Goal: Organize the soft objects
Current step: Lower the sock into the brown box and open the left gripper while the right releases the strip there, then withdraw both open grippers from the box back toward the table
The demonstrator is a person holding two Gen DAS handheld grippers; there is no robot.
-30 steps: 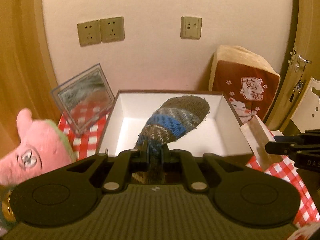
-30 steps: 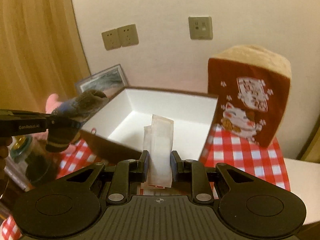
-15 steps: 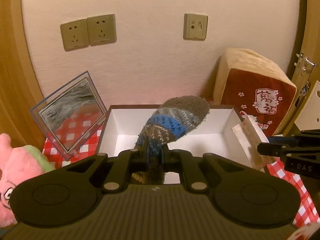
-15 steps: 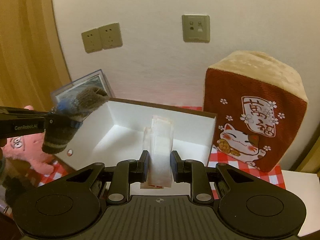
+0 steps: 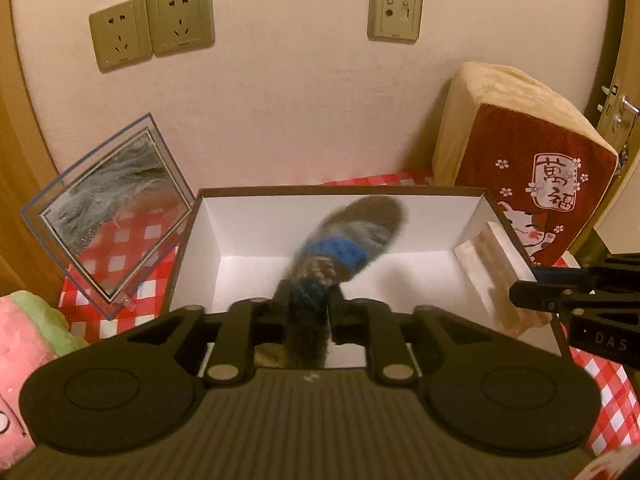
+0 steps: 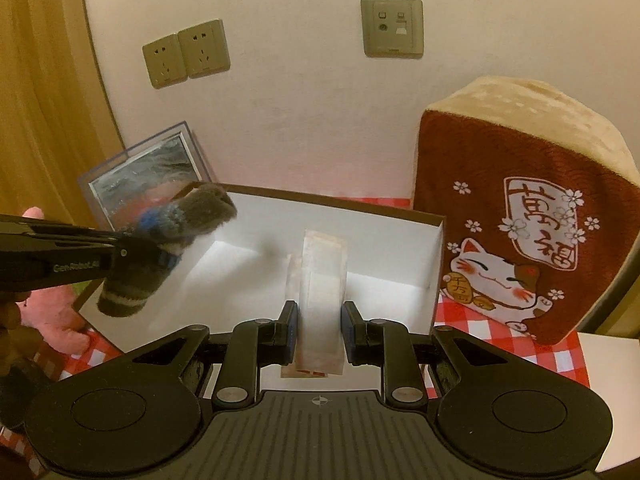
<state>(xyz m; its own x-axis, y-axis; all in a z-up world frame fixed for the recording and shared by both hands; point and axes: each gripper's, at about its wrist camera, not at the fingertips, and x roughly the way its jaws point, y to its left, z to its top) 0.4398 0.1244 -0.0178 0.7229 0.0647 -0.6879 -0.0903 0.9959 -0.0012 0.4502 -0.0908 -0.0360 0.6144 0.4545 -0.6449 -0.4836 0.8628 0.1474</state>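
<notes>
Loosening left jaws around knitted sock (image 5: 340,248), right jaws clamping tissue pack (image 6: 322,300), over box (image 5: 280,216).

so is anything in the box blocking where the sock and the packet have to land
Nothing visible does. The white box is open and bare inside, and the sock in the left tool and the packet in the right tool hang above its floor.

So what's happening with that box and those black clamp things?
A person is tidying soft things into the open white box with a hand-held gripper in each hand. The left hand-held gripper has just been opening its jaws with a blurred knitted sock between them over the box. The right hand-held gripper holds a pale tissue pack upright above it.
</notes>
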